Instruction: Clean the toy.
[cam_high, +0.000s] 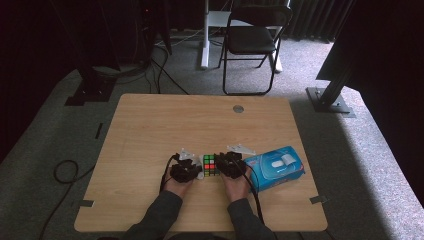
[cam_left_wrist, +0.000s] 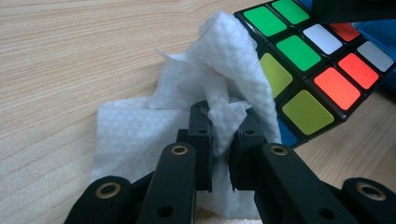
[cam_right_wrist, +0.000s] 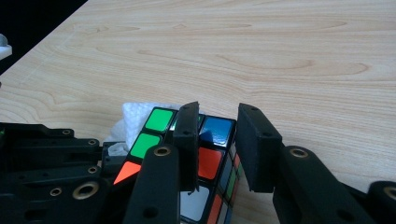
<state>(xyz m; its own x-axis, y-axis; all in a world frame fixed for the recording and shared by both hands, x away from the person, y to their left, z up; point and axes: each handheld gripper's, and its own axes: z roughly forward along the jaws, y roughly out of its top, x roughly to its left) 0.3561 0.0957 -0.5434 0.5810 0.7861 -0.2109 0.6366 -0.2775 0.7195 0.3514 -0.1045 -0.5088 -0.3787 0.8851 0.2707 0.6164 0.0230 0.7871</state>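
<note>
Left gripper (cam_left_wrist: 223, 140) pinching a white wipe (cam_left_wrist: 224, 79) against the cube's (cam_left_wrist: 308, 70) left side; right gripper (cam_right_wrist: 217, 149) clamping the cube.

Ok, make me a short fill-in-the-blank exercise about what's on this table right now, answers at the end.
1. The left gripper pinches a white ____.
2. The right gripper is shut on the puzzle cube, whose stickers facing the high view are mostly red and ____.
3. The wet-wipe pack to the right of the cube is coloured ____.
4. Behind the wooden table stands a black folding ____.

Missing words: wipe; green; blue; chair
</note>
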